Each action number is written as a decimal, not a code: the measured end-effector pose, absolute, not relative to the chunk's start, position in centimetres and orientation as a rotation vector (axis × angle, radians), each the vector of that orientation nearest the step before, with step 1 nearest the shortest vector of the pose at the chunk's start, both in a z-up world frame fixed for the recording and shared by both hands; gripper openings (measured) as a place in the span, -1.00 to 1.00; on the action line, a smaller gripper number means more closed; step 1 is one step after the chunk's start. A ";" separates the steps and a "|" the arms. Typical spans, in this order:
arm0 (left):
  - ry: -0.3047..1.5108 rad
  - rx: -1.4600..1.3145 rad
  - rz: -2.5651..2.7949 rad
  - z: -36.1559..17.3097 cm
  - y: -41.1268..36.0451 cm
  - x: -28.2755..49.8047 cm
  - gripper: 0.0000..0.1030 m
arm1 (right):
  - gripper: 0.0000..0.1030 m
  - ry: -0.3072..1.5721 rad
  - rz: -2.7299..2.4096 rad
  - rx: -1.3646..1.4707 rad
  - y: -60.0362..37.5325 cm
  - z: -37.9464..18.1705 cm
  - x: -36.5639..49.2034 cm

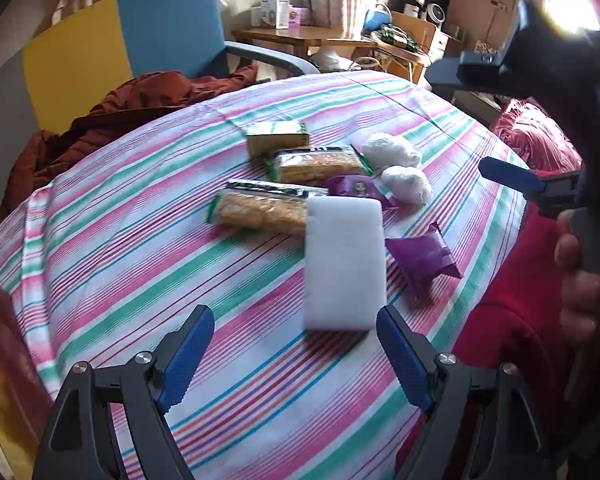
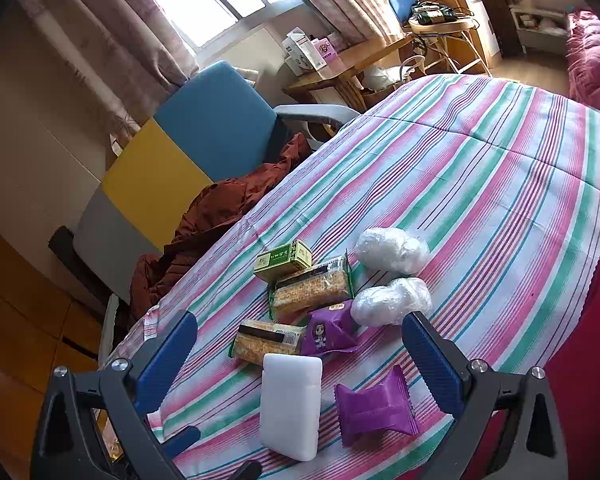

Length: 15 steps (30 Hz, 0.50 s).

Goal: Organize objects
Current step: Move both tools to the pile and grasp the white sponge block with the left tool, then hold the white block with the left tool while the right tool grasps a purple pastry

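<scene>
A white sponge block [image 1: 344, 264] [image 2: 292, 404] lies on the striped tablecloth [image 1: 140, 240], just ahead of my open left gripper [image 1: 292, 318]. To its right is a purple packet [image 1: 424, 258] [image 2: 374, 408]. Behind them are a purple cartoon packet [image 1: 358, 188] [image 2: 330, 332], two cracker packs [image 1: 260, 208] [image 1: 320, 164], a green box [image 1: 278, 136] [image 2: 284, 266] and two white wrapped bundles [image 1: 408, 184] [image 1: 392, 150]. My right gripper [image 2: 300, 320] hovers open above the sponge and packets, holding nothing. The left wrist view shows one of its blue fingers [image 1: 508, 176] at the right.
A blue and yellow chair [image 1: 168, 24] with a rust-brown jacket [image 1: 140, 100] stands beyond the table's far left edge. A wooden desk [image 1: 300, 36] with boxes is behind. Red fabric [image 1: 512, 280] borders the table's right edge. A hand [image 1: 580, 280] holds the right gripper.
</scene>
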<state>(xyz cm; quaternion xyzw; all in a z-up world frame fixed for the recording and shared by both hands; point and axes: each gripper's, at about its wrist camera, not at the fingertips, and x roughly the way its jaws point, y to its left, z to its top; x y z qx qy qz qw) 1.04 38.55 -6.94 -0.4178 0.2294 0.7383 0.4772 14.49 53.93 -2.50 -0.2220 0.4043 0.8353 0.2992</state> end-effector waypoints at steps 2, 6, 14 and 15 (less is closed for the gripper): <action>0.578 -1.013 1.788 -7.5 39.8 1.3 0.70 | 0.99 1.087 2.218 -0.592 54.0 -2.7 14.4; 0.591 -1.018 1.748 -8.3 42.4 1.7 0.71 | 0.99 1.104 2.216 -0.597 54.1 -2.9 14.3; 0.554 -1.114 1.746 -10.6 43.1 -0.1 0.12 | 0.99 1.106 2.201 -0.618 54.3 -3.1 14.1; 0.530 -1.126 1.744 -10.6 42.4 -0.3 0.11 | 0.99 1.106 2.196 -0.623 54.3 -3.2 14.1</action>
